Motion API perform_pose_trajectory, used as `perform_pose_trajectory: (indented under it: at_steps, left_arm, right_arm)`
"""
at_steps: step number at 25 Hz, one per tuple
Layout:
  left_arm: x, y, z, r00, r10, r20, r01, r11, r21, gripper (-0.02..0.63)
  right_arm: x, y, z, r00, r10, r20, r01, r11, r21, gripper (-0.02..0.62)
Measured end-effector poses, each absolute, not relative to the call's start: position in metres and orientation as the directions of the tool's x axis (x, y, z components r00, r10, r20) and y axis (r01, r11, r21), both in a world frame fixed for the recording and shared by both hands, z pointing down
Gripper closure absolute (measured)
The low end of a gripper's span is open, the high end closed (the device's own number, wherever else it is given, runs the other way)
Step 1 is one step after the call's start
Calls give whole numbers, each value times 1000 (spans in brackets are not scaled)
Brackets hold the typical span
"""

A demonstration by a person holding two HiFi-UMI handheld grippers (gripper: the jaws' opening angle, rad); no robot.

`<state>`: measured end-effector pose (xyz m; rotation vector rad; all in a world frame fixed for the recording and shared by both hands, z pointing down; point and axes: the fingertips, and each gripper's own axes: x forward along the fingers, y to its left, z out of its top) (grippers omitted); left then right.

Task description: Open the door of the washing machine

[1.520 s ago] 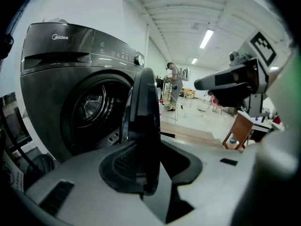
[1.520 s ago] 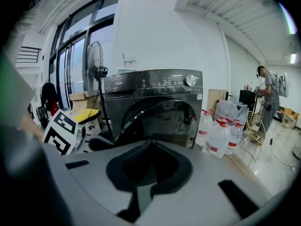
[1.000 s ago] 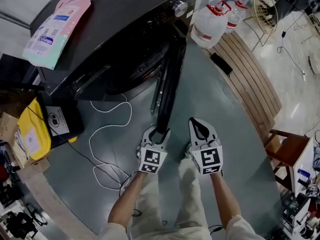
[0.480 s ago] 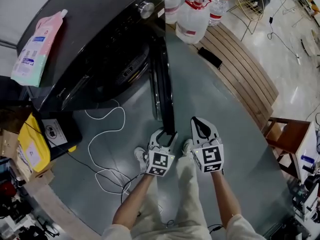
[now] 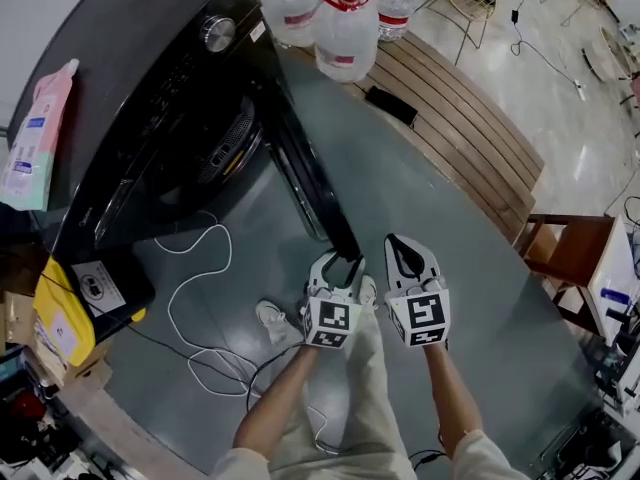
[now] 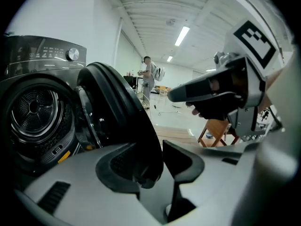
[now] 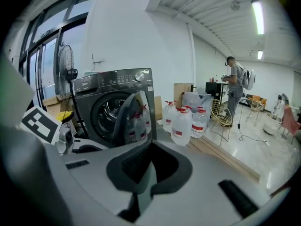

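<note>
The black front-loading washing machine (image 5: pixel 150 118) stands at the upper left of the head view. Its round door (image 5: pixel 310 188) is swung out wide, and the drum (image 6: pixel 33 112) shows behind it. My left gripper (image 5: pixel 343 260) is closed on the door's free edge (image 6: pixel 146 145), and the rim sits between its pads. Just to its right, my right gripper (image 5: pixel 403 248) hangs over the floor, shut and holding nothing. In the right gripper view the machine (image 7: pixel 113 102) and its open door (image 7: pixel 124 117) lie ahead past the shut right gripper (image 7: pixel 148 166).
Three water jugs (image 5: pixel 345 33) stand beside the machine at the end of a wooden platform (image 5: pixel 460 138) with a black object (image 5: pixel 390 105) on it. A white cable (image 5: pixel 200 268) loops on the floor. A pink pouch (image 5: pixel 35 138) lies on the machine. A wooden chair (image 5: pixel 570 258) is at right.
The door has swung further out from the machine with my left gripper on its edge. Both grippers have drawn back from the machine front together.
</note>
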<state>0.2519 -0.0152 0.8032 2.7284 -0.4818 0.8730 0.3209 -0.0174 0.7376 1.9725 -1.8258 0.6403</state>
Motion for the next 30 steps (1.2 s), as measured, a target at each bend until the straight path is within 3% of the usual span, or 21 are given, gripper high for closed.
perform_pose_trajectory:
  at_steps: [6,15,27,30]
  left_arm:
    - [313,-8,801,782,-237,576,-368,-922,121,443]
    - [373,6,790,820,-134,557,-271,-948,169,443]
    - [342,-4,775,825,-159,542,-289,-943,163,445]
    - [319,-15,770,821,-184,541,-313,-937,156,492]
  right_arm:
    - [363,9,742,94,-815,572,-990,-135,-29,597]
    - [413,36,740,138,-808,573,-982,-186,-26,597]
    - [392,25,732,114,-816,566,-987,-160,-33,597]
    - [375,15,731,90,-820,565,-990,-135,-39,597]
